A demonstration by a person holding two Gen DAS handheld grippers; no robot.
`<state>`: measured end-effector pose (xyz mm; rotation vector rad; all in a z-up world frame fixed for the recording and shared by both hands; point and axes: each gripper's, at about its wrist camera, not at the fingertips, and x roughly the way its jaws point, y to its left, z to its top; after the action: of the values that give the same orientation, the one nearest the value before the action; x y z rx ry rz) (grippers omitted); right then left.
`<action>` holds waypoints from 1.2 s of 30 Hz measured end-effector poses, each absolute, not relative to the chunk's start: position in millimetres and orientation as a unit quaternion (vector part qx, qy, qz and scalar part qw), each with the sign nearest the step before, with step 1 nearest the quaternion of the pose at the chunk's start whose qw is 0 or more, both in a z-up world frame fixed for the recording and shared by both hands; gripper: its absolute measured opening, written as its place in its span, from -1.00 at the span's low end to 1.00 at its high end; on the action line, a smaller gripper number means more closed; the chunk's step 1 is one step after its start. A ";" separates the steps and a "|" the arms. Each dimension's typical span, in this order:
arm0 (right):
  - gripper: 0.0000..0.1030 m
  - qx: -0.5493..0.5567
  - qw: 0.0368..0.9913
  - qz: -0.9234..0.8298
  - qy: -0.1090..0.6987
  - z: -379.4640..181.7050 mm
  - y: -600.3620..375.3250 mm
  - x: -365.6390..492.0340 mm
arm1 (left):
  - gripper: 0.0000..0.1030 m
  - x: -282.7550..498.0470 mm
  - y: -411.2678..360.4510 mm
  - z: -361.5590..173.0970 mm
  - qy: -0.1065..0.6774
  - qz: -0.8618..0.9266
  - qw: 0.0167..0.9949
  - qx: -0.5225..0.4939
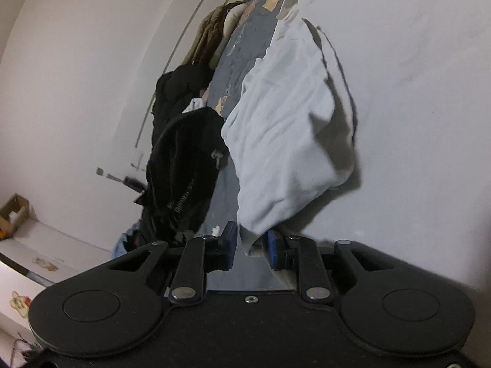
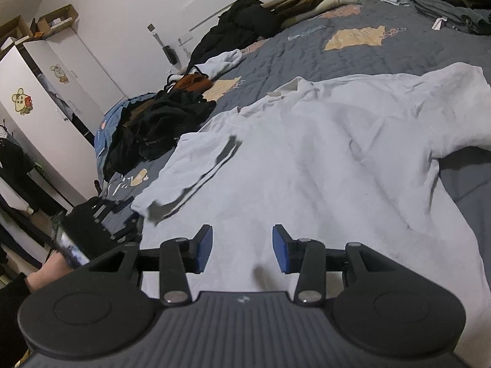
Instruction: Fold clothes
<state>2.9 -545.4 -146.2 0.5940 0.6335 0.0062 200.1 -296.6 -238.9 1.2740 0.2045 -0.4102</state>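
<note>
A pale grey T-shirt (image 2: 322, 159) lies spread on the grey quilted bed (image 2: 307, 46). Its left sleeve (image 2: 190, 168) is folded over and lifted at the bed's left side. In the left wrist view my left gripper (image 1: 251, 245) is shut on the edge of that sleeve (image 1: 288, 135), which stands up from the blue pads (image 1: 230, 240). The left gripper also shows in the right wrist view (image 2: 92, 217), at the shirt's left edge. My right gripper (image 2: 242, 248) is open and empty, low over the shirt's lower part.
A heap of dark clothes (image 2: 159, 122) lies on the bed left of the shirt, with more dark and brown garments (image 2: 251, 18) and a pillow at the far end. Folded dark clothes (image 2: 454, 3) sit at the far right. White wardrobes (image 2: 49, 98) stand left.
</note>
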 end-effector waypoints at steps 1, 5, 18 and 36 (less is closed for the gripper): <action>-0.18 0.288 0.907 0.002 0.307 -146.1 -545.7 2.8 | -0.50 196.2 -298.6 -238.2 0.083 -0.192 0.776 0.595; -0.18 0.285 0.909 0.006 0.304 -143.6 -542.9 3.0 | -0.26 192.5 -310.4 -241.2 0.054 -0.195 0.763 0.613; -0.12 0.283 0.902 0.006 0.325 -137.7 -551.1 74.4 | -0.41 172.2 -326.7 -244.6 0.091 -0.203 0.779 0.586; -0.91 0.242 0.885 -0.043 0.396 -185.6 -512.6 287.7 | -0.84 160.1 -314.7 -237.9 0.105 -0.276 0.806 0.513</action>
<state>287.7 -512.6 -185.6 0.5043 0.8236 -0.0889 160.1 -314.7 -237.9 1.0989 0.2244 -0.5897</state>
